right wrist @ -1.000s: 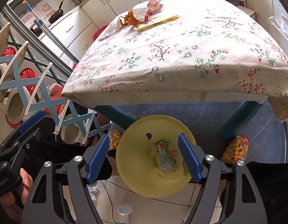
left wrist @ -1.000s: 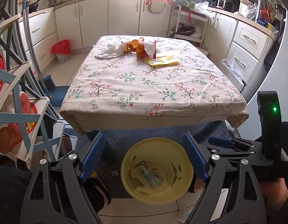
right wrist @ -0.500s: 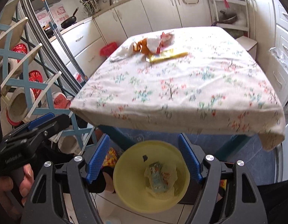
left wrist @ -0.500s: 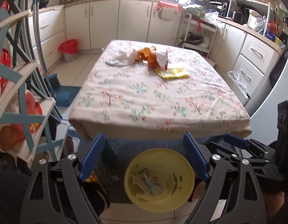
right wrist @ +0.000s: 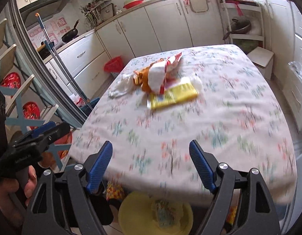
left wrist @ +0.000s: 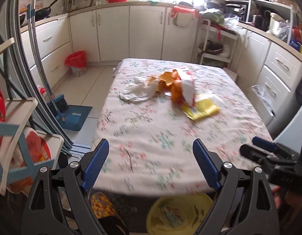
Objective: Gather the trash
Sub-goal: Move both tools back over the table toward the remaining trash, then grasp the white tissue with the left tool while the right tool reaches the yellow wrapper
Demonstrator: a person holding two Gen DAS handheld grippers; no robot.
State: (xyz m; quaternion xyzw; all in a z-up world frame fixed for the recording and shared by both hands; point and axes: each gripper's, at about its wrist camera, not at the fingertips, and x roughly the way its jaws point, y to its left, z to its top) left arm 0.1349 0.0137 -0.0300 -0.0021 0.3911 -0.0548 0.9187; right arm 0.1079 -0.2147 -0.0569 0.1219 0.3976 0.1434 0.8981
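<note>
Trash lies in a heap at the far middle of the floral tablecloth (left wrist: pixel 151 137): a yellow packet (left wrist: pixel 201 109) (right wrist: pixel 174 95), orange peel (left wrist: pixel 168 81) (right wrist: pixel 143 76), a white and red wrapper (left wrist: pixel 189 91) (right wrist: pixel 160 74) and a crumpled white bag (left wrist: pixel 137 92) (right wrist: pixel 119 88). A yellow bin (left wrist: pixel 180 213) (right wrist: pixel 154 213) with a wrapper inside stands on the floor under the near table edge. My left gripper (left wrist: pixel 151 166) is open and holds nothing, hovering over the near edge. The jaws of my right gripper (right wrist: pixel 151 166) are opening, nothing between them.
A blue and white rack (left wrist: pixel 15 137) with red items stands at the left. A blue dustpan (left wrist: pixel 72 115) and a red-lined waste basket (left wrist: pixel 77 62) sit on the floor left of the table. White cabinets (left wrist: pixel 131 33) line the back and right walls.
Both grippers rose from low over the yellow bin to above the table's near edge. The trash heap now looks nearer and the bin has slid to the bottom of both views.
</note>
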